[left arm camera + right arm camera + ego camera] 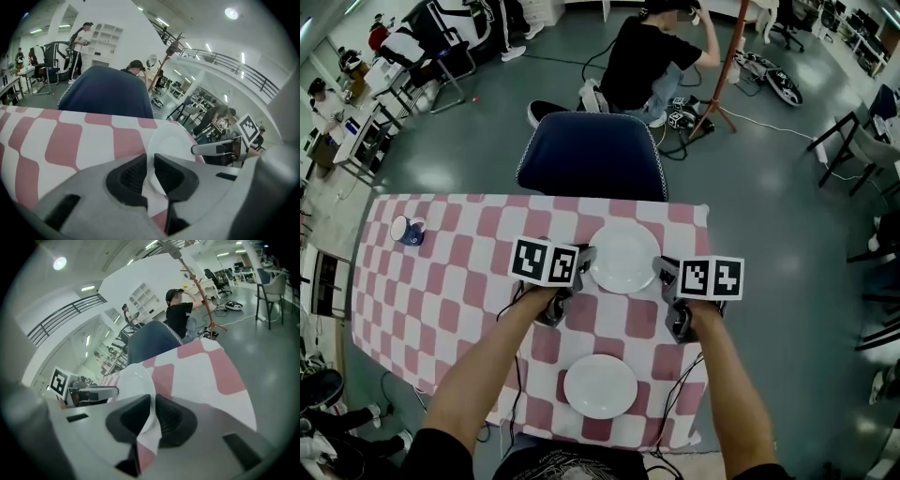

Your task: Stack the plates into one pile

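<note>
The checked table (441, 281) fills my view, with a blue chair (592, 155) pushed in at its far side. The far plate (623, 255) lies on the cloth near the chair, and the near plate (600, 385) lies well apart from it by my edge. My left gripper (586, 259) pinches the far plate's left rim and my right gripper (662, 272) pinches its right rim. A small mug (406, 230) stands far left.

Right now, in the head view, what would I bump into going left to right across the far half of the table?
blue cup → left gripper → far plate → right gripper
</note>
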